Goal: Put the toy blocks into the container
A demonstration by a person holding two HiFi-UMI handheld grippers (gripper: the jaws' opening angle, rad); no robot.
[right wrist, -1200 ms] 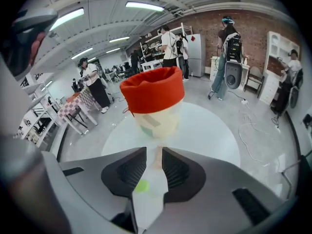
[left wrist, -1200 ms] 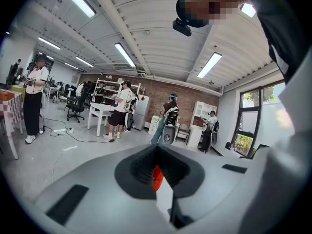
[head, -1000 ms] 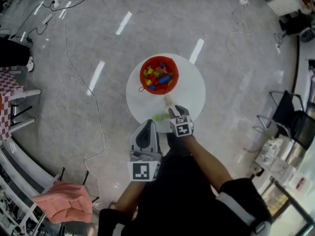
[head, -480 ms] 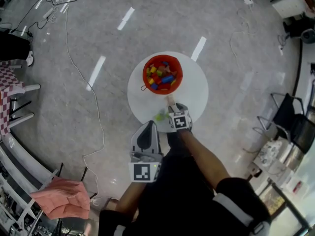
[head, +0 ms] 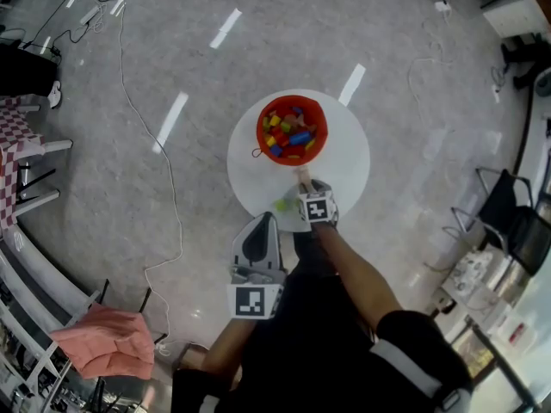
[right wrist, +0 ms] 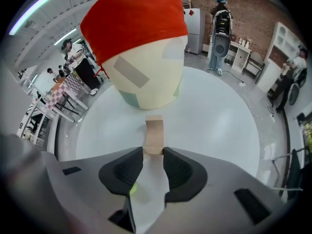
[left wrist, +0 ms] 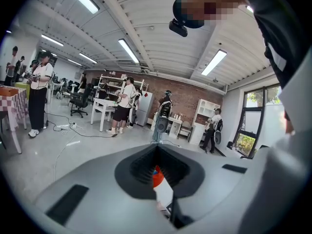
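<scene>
A red-rimmed cream container [head: 292, 130] holding several colourful blocks stands on the round white table [head: 340, 166]. A tan wooden block [head: 301, 177] lies flat just in front of it, and a green block [head: 282, 203] lies nearer the table's edge. My right gripper [head: 306, 193] points steeply down over the tan block. In the right gripper view the block's [right wrist: 154, 133] near end sits between the tips of my right gripper [right wrist: 154, 153]. Its jaws have just been closing a little, and I see no firm pinch. My left gripper [head: 262, 218] hangs back by the body, shut and empty.
Cables trail over the grey floor at the left and top. A checkered table [head: 10, 157] stands at the left, a chair with pink cloth [head: 108, 342] at the lower left, black chairs [head: 508, 213] at the right. People stand far across the room [left wrist: 124, 104].
My right gripper has come down onto the tan block, so the block's end now lies between its tips. The left gripper has stayed put.
</scene>
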